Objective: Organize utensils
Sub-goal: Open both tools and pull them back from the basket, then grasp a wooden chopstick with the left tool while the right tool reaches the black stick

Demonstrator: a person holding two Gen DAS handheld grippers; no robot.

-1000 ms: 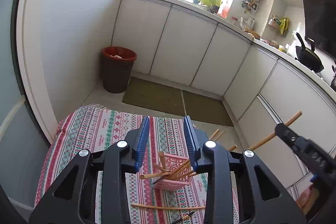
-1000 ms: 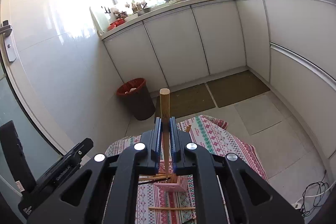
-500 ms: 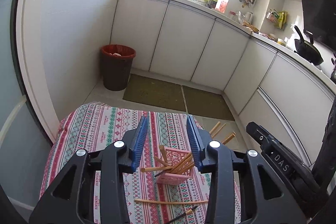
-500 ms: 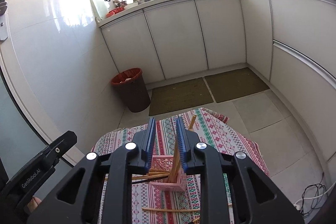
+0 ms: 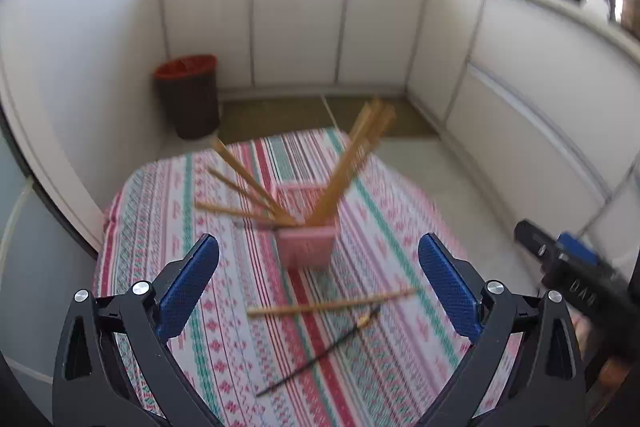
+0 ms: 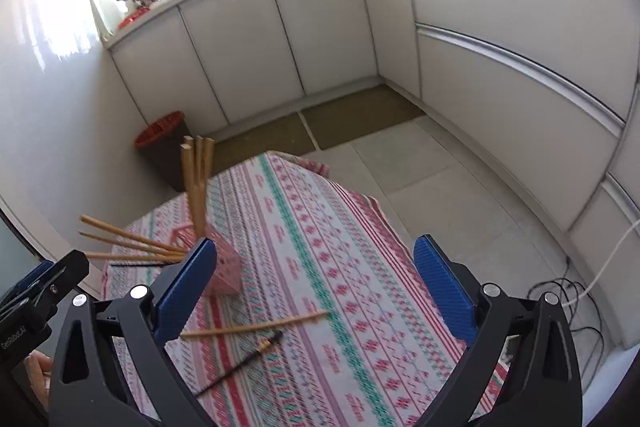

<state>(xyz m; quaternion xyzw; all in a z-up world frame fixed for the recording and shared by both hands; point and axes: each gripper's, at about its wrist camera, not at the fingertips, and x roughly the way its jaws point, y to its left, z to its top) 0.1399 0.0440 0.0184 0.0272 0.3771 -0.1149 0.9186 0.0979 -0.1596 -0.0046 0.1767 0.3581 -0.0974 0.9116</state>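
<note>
The left gripper (image 5: pixel 319 281) hangs above the table with its blue pads (image 5: pixel 188 285) spread wide and nothing between them. The right gripper (image 6: pixel 316 285) is likewise spread wide and holds nothing; its left pad (image 6: pixel 186 289) overlaps the holder's near corner in the right wrist view, but whether it touches cannot be told.

The pink holder (image 5: pixel 307 241) stands upright on the striped cloth (image 5: pixel 224 347), roughly mid-table. A bundle of wooden chopsticks (image 5: pixel 356 163) stands in its right side, leaning up and to the right in the left wrist view; in the right wrist view the same bundle (image 6: pixel 196 179) rises almost straight. A second group of sticks (image 5: pixel 244 187) fans out low to the left from the holder, their tips well past its rim.

On the cloth, nearer the cameras than the holder, one loose chopstick (image 5: pixel 332 305) lies crosswise. Just beside it, closer still, lies a thin dark stick (image 5: pixel 316 355) with a pale band near one end, angled diagonally; its far end sits very close to the loose chopstick, and contact cannot be told.

Beyond the table stand white cabinets (image 5: pixel 300 19), a bin (image 5: pixel 188 95) with a red rim by the wall, and brown mats (image 6: pixel 360 119) on the floor. The left wrist view is motion-blurred
</note>
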